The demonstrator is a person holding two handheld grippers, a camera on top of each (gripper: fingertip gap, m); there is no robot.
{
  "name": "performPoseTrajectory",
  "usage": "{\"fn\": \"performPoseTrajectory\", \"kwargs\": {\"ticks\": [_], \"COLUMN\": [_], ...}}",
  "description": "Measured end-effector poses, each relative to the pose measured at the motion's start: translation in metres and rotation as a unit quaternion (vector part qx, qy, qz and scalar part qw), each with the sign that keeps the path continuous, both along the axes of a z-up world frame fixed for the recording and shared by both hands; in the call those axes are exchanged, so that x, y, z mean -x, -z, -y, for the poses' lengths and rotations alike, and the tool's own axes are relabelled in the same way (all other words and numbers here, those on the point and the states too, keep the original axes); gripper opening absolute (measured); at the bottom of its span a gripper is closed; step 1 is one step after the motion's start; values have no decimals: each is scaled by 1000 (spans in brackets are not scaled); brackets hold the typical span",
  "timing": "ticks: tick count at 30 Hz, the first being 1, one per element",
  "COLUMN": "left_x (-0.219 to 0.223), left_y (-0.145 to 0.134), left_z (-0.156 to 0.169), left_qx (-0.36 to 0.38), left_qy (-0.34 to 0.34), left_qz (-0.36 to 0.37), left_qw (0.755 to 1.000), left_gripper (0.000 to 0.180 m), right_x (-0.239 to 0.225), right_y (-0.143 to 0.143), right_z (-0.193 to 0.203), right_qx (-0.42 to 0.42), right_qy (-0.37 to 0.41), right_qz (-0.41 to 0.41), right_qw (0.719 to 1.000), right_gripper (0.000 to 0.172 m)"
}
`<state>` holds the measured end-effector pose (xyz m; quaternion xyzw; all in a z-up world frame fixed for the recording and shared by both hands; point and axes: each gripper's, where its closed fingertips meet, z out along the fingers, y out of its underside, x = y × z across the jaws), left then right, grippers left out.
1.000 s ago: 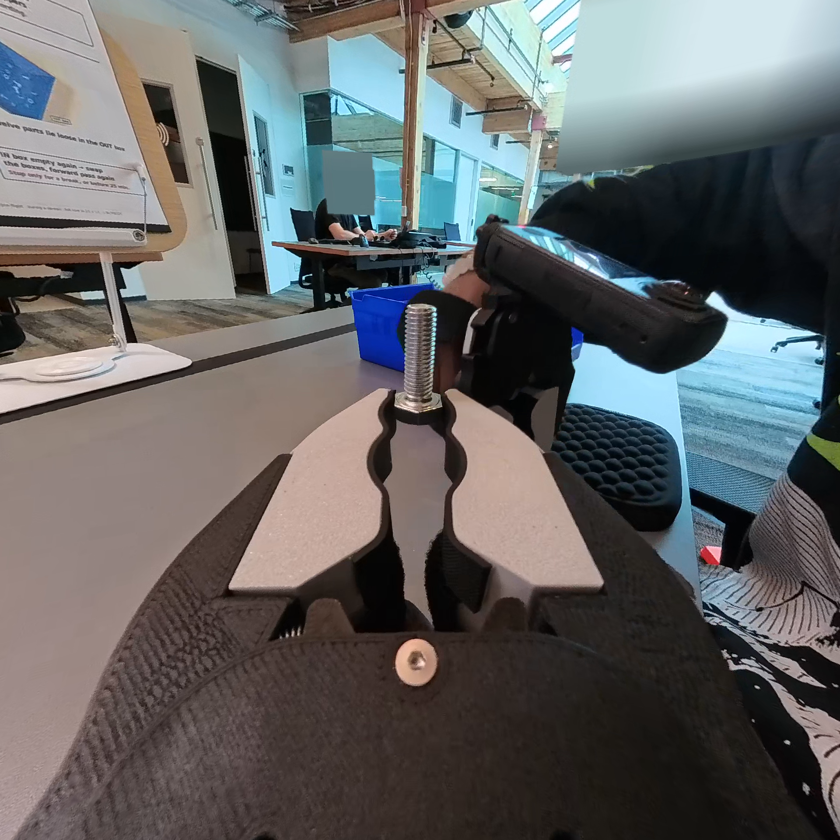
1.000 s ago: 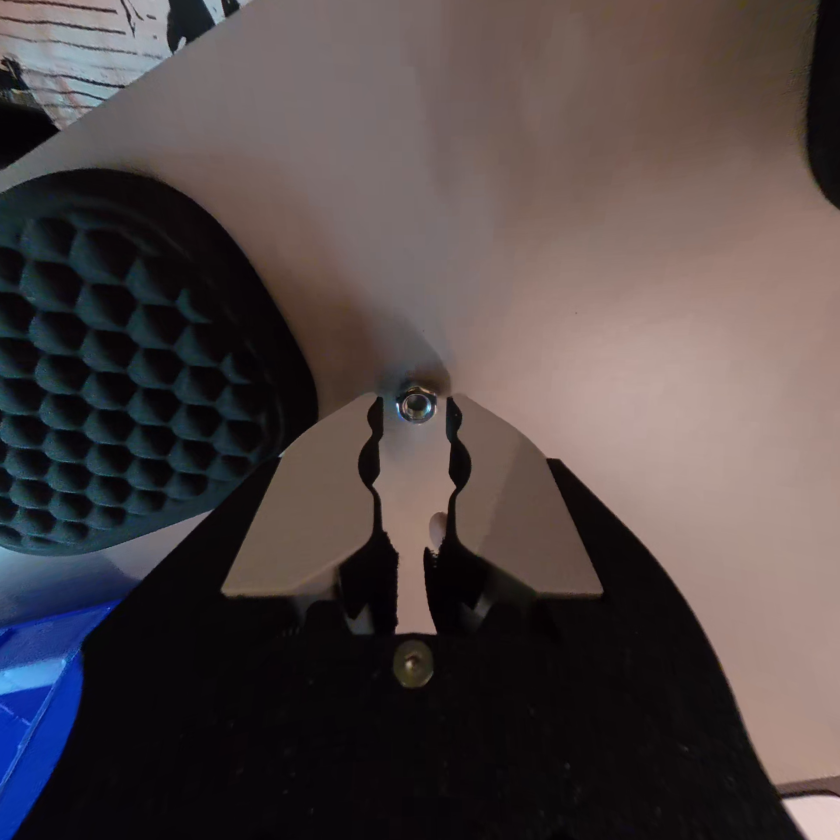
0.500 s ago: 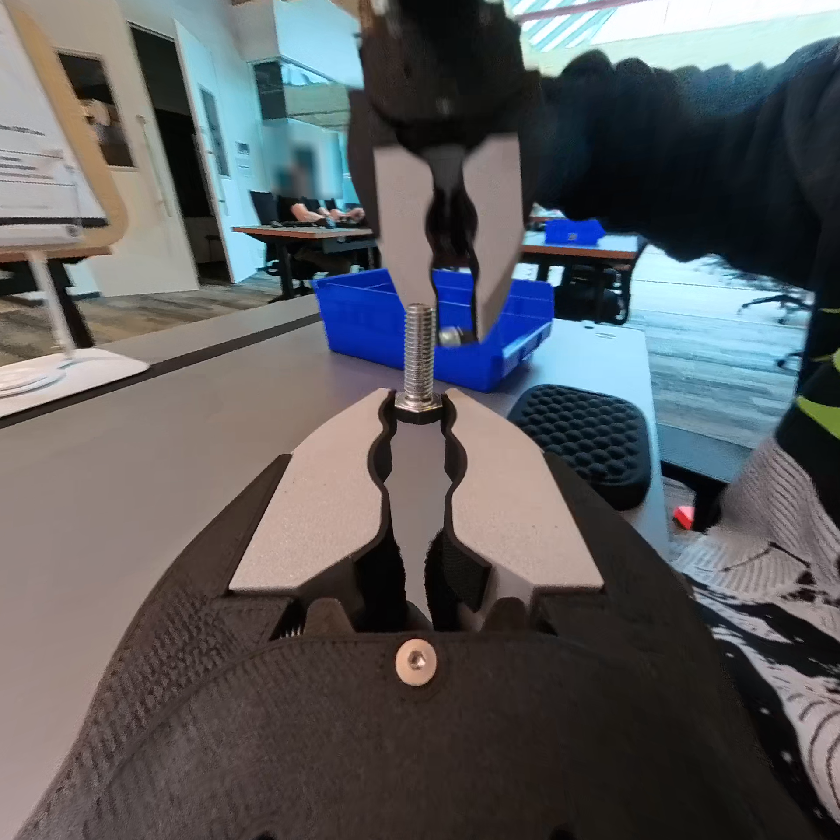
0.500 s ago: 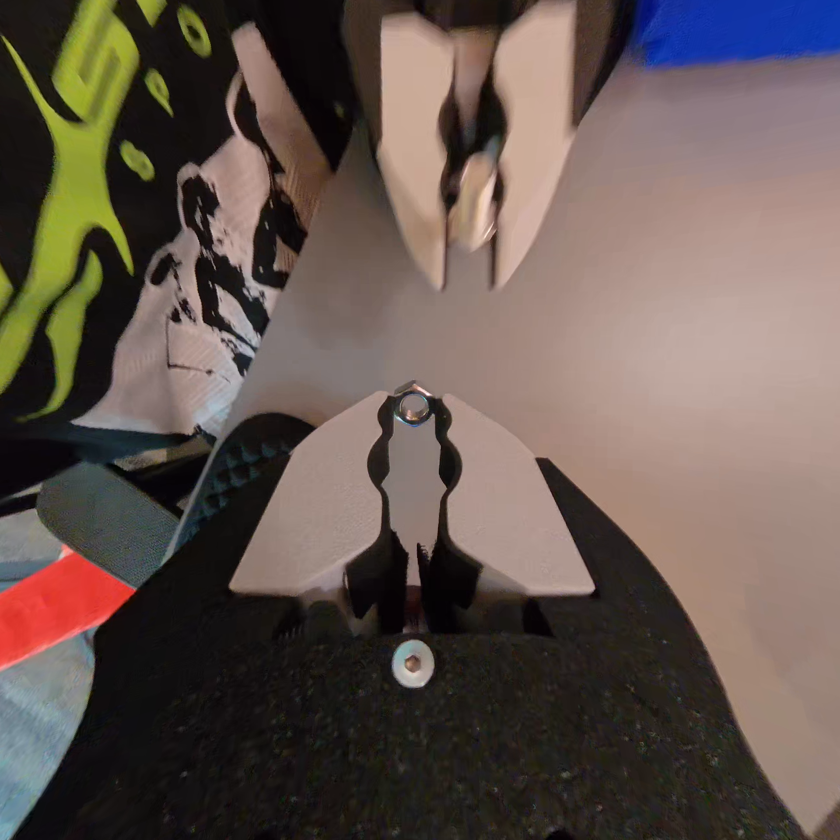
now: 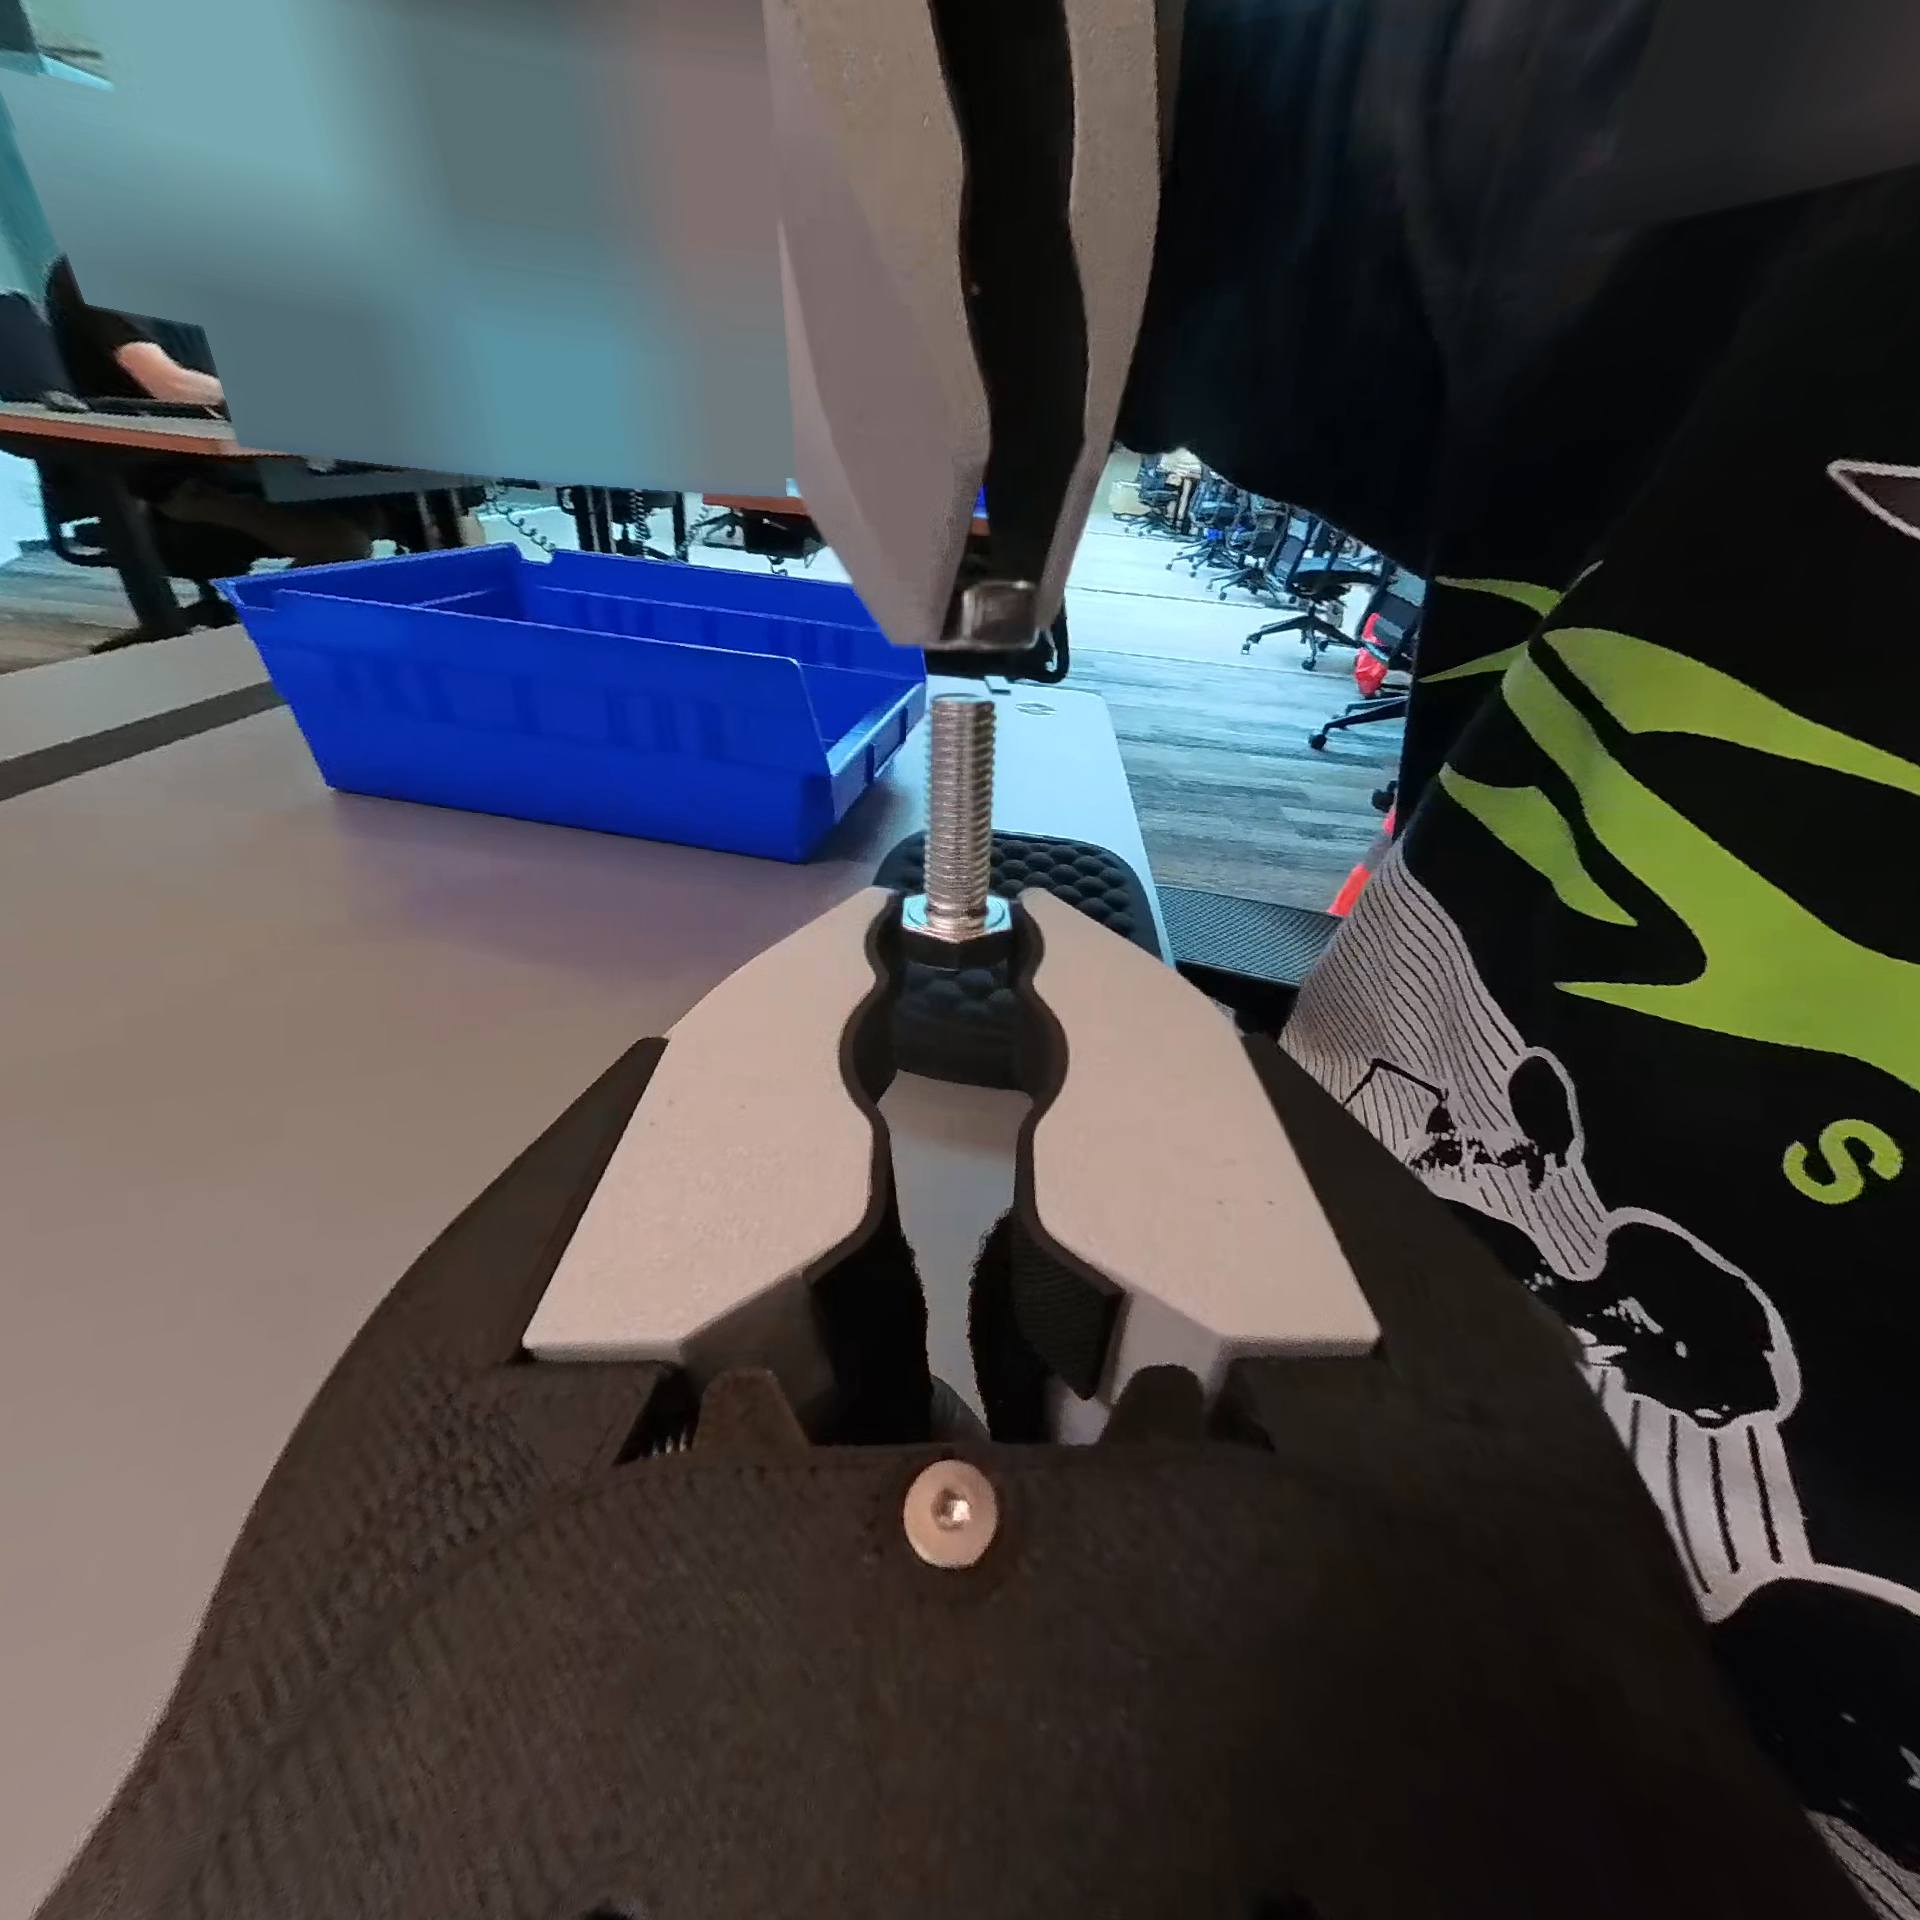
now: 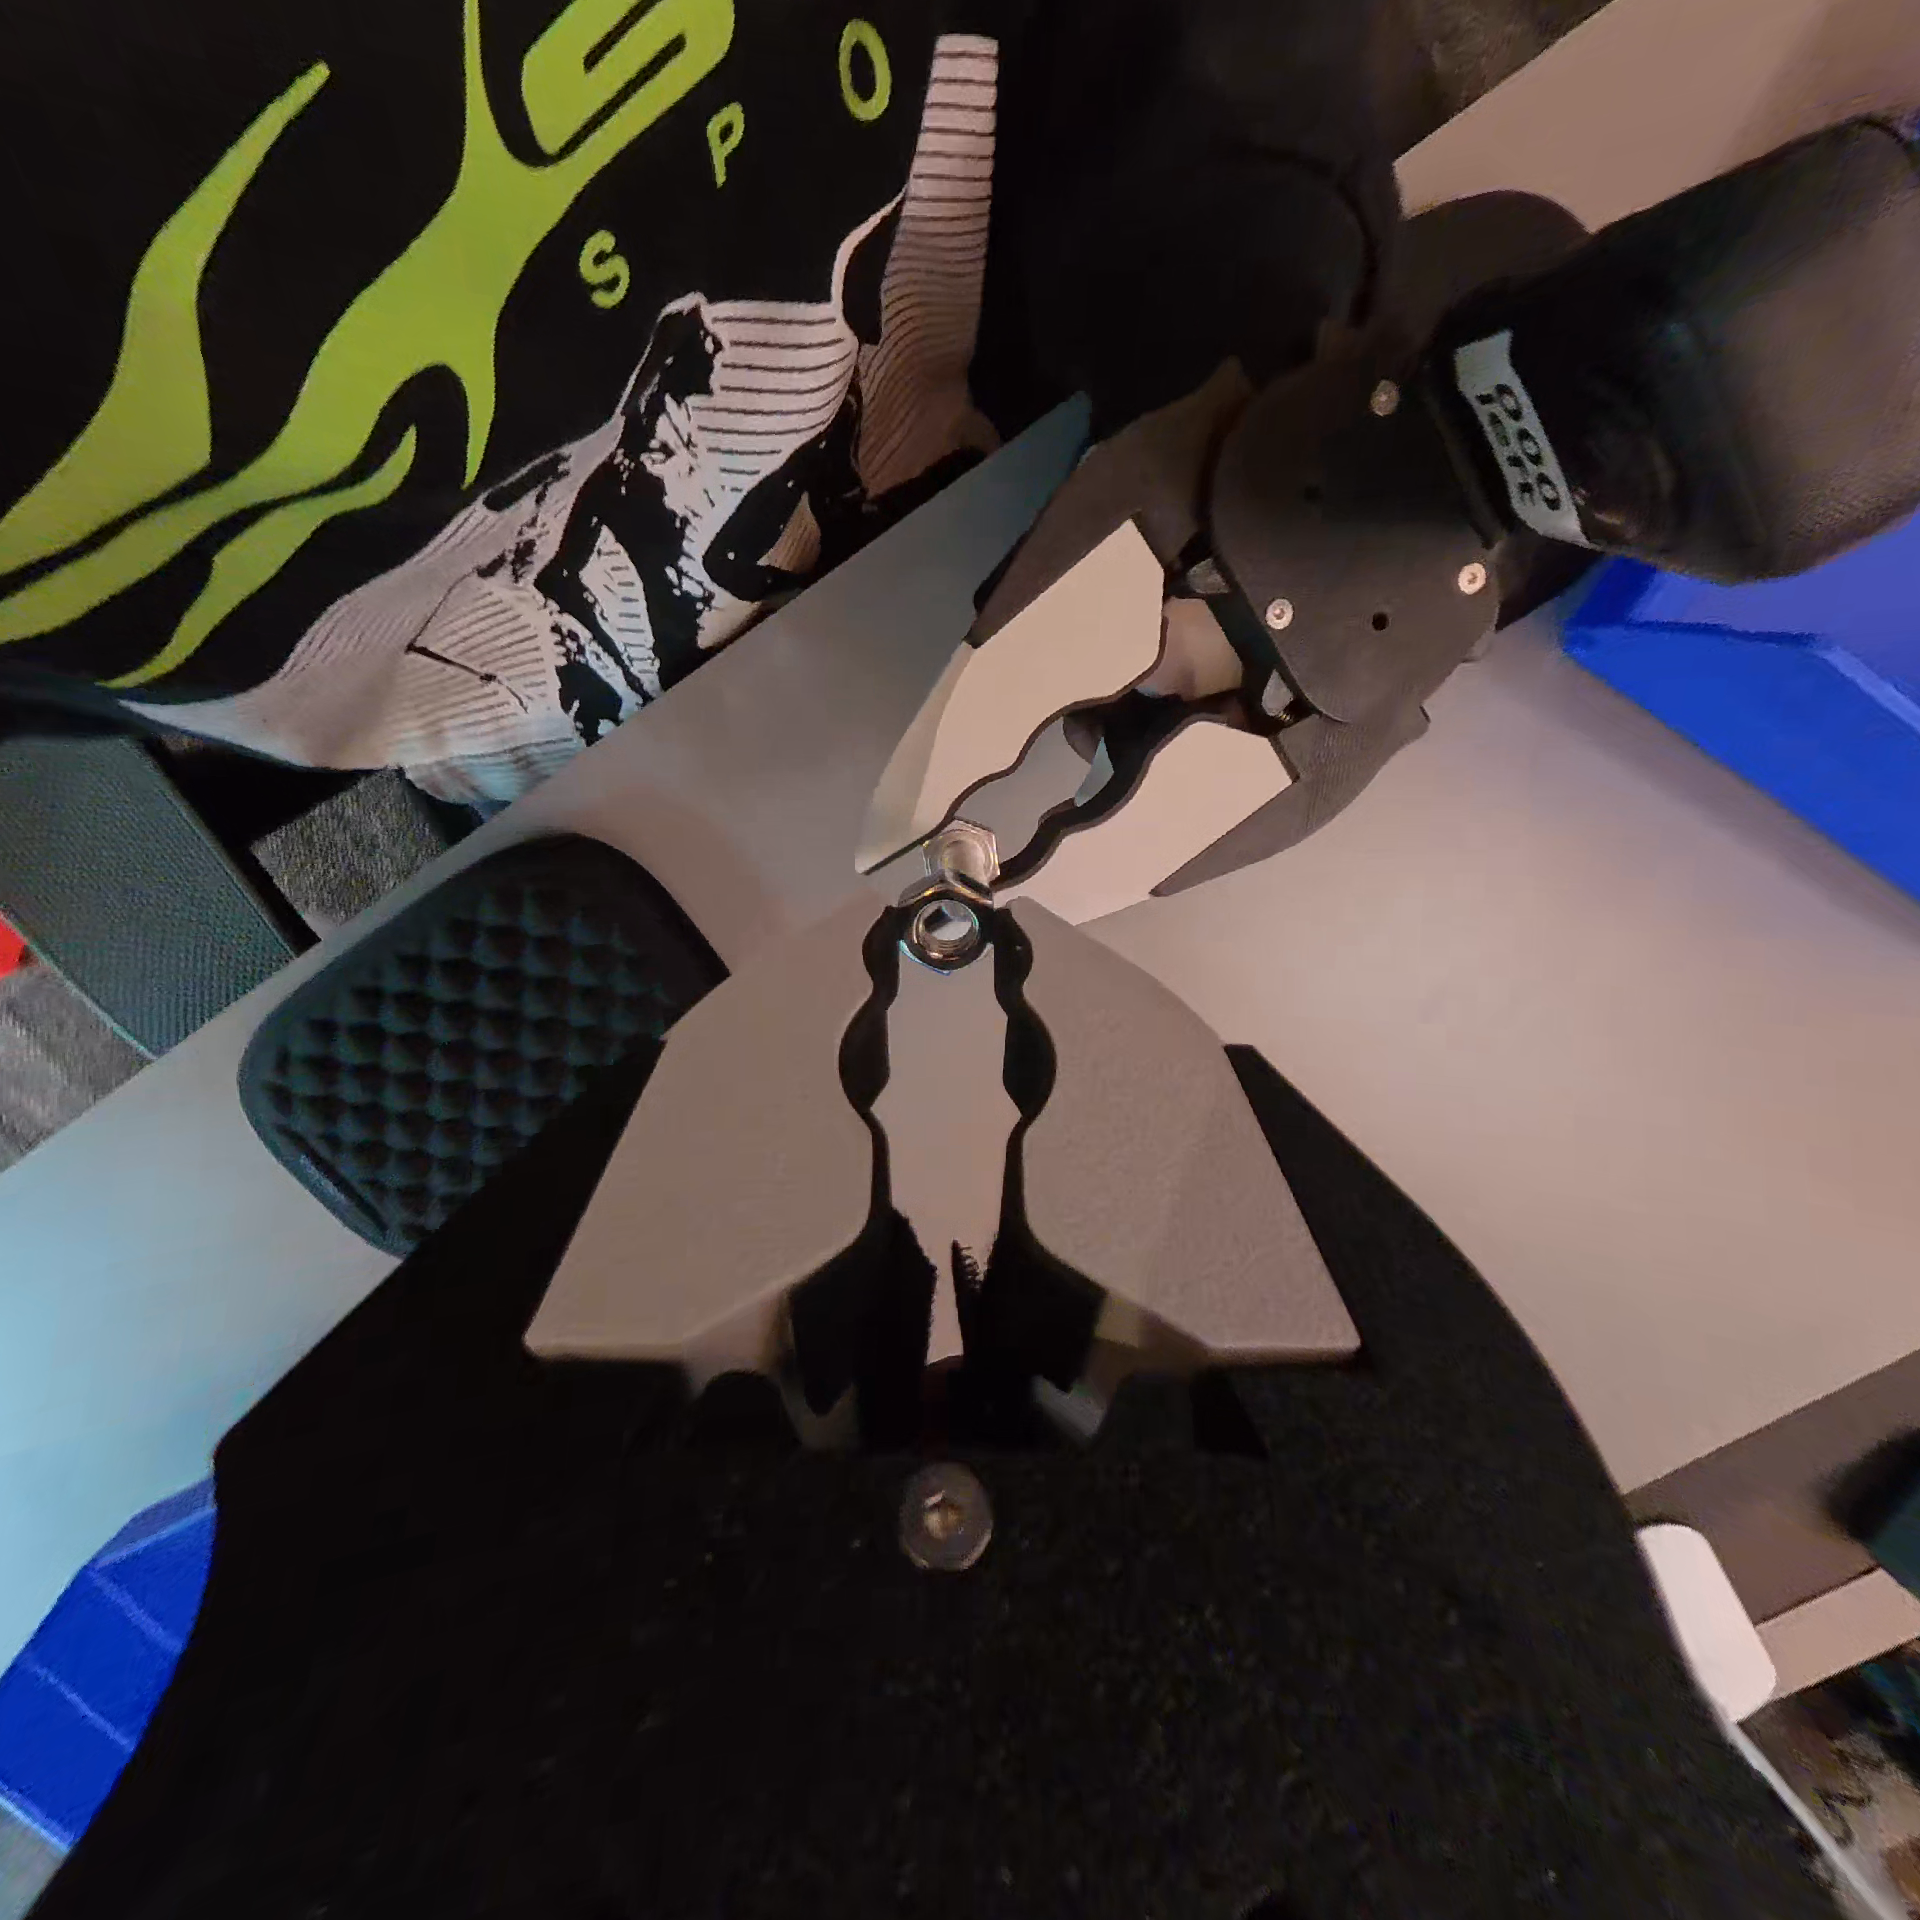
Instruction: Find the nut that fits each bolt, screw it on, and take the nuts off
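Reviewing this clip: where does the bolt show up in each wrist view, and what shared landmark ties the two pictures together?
Left wrist view: bolt upright at centre, head clamped in the left gripper.
Right wrist view: bolt foreshortened, just above centre, behind the nut.
Shared landmark: black dimpled pad at the table edge.

— What sits on the grey surface [image 5: 312, 1039] besides the work itself?

— A blue bin [image 5: 582, 696], open-topped, far left. Nearer, at the right edge, a black pad [image 6: 457, 1049] with a honeycomb texture.

— And beyond the edge?

— Wood-look floor [image 5: 1226, 748] with rows of office chairs [image 5: 1299, 592] (small and far off). Close on the right, a black shirt [image 5: 1662, 831] printed in lime green and white.
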<state>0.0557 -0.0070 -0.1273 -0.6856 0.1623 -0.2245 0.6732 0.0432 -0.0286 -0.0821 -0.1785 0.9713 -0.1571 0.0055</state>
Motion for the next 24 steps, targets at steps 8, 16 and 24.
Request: {"fn": "performPoseTrajectory", "kwargs": {"ticks": [8, 16, 24], "left_x": [-3, -6, 22], "left_y": [2, 4, 8], "left_z": [0, 0, -14], "left_qx": [5, 13, 31], "left_qy": [12, 20, -122], "left_qz": [4, -2, -10], "left_qw": [1000, 1000, 992], "left_gripper": [19, 19, 18], "right_x": [0, -1, 23], "right_y": [8, 14, 17], "right_z": [2, 2, -11], "right_qx": [-42, -51, -55], "right_qy": [-46, -58, 122], "right_qz": [9, 22, 34], "right_qw": [998, 997, 990], "right_gripper": [18, 18, 18]}}
